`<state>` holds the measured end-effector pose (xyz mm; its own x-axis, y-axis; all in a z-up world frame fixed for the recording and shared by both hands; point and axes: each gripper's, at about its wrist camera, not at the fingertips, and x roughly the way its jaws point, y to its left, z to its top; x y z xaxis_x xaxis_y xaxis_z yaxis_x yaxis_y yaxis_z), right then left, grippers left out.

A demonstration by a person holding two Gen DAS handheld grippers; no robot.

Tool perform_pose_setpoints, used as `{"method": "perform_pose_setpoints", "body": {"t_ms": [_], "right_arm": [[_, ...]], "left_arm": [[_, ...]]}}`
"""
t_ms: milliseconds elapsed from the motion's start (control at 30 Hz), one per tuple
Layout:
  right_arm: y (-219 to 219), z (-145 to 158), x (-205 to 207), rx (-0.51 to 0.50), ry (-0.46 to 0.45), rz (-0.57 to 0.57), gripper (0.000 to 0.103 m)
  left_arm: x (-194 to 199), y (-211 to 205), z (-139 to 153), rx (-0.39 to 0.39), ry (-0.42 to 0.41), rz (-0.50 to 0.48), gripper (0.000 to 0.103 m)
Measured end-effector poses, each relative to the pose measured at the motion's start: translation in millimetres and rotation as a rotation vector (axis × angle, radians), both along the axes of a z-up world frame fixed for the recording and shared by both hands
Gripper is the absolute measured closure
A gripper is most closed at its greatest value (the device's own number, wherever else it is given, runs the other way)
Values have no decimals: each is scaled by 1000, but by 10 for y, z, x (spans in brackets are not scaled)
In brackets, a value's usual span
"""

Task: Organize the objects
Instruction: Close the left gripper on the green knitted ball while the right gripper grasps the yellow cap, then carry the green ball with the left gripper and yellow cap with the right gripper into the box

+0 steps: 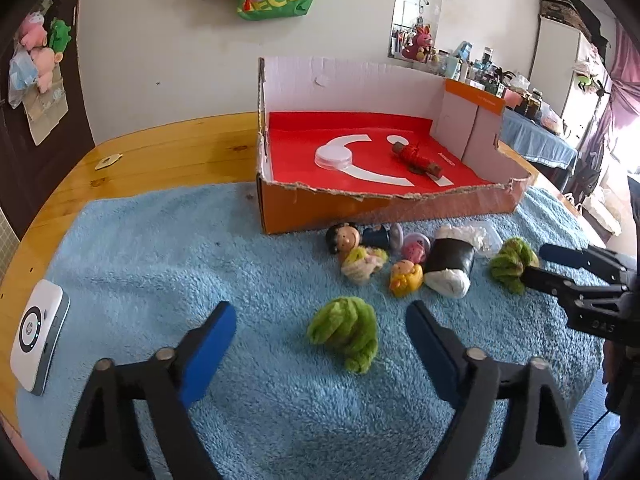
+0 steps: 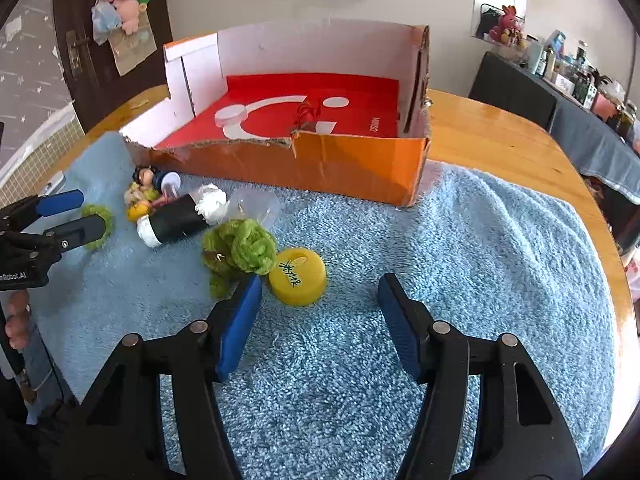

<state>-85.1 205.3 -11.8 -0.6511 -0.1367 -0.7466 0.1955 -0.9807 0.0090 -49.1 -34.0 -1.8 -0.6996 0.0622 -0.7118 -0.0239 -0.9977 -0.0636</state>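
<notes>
We lower the left gripper (image 1: 320,344) so its parted jaws straddle the nearer green plush (image 1: 345,332) on the blue towel (image 1: 160,248) (box (image 1: 360,204) beyond); the right gripper (image 2: 320,320) hangs apart too, empty, beside the yellow cap (image 2: 297,276).

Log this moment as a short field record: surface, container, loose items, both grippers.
surface: blue fluffy towel on wooden table
container: torn orange cardboard box, holding white round lid and red stick ornament
loose items: green plush bundle; yellow plastic cap
left gripper: open around the bundle
right gripper: open, near the cap
</notes>
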Motion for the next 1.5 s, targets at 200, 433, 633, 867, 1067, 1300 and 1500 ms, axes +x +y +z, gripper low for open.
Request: {"method": "perform_pose_setpoints", "body": {"t_ms": [200,433,633,867,1067,1300,1500], "right_arm": [[-57,-6,-57,17,4,5,56],[-68,6,-64,8,11,8,73],[-56,31,-42,-12,11,5,73],[-47,125,5,-35,33,8,73],[-73,231,45,-55,58,21,73],[-131,367,79,-68,91,41,73],[-205,432,26,-79,103,61,73]], "left_arm": [[2,75,-100,2,-16,-33,44],[-17,62,-76,33,-6,-41,71],[1,83,-27,30,9,-52,71],[5,138,56,43,23,-70,71],[-17,173,97,58,28,-77,71],[-65,207,149,71,35,-84,71],[-128,240,215,81,50,-93,71]]}}
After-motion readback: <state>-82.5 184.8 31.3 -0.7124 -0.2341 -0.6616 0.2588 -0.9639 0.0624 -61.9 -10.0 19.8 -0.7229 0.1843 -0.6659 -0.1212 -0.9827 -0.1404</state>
